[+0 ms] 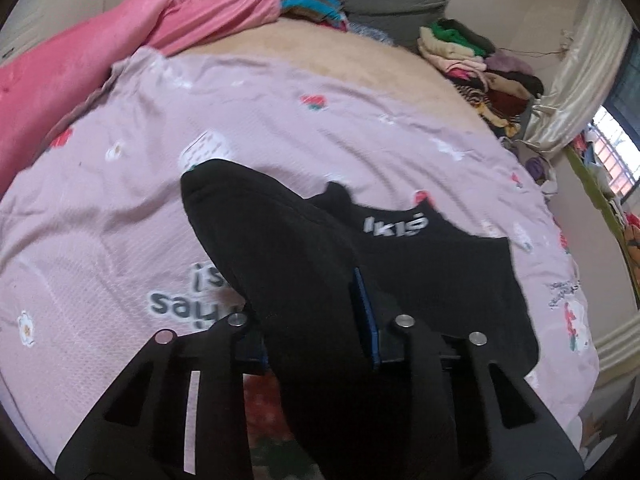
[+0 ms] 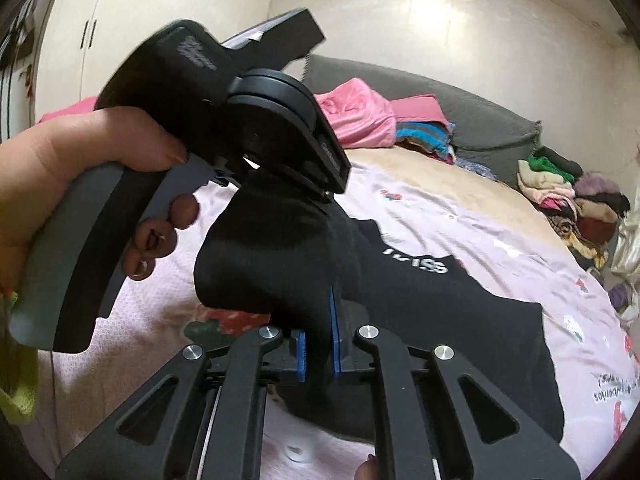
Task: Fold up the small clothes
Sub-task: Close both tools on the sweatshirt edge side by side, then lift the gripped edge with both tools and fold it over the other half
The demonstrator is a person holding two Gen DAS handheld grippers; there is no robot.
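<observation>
Black shirt [image 1: 420, 264] is pinched by left gripper [image 1: 316, 320] and right gripper [image 2: 318, 344] over the bed [image 1: 120, 208]; its white letters are partly hidden.

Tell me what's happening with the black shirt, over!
Left tongs shut on black shirt. Right tongs shut on it too. Shirt's near edge lifted off pink bedspread, rest lying flat. Nothing in the way, over.
</observation>
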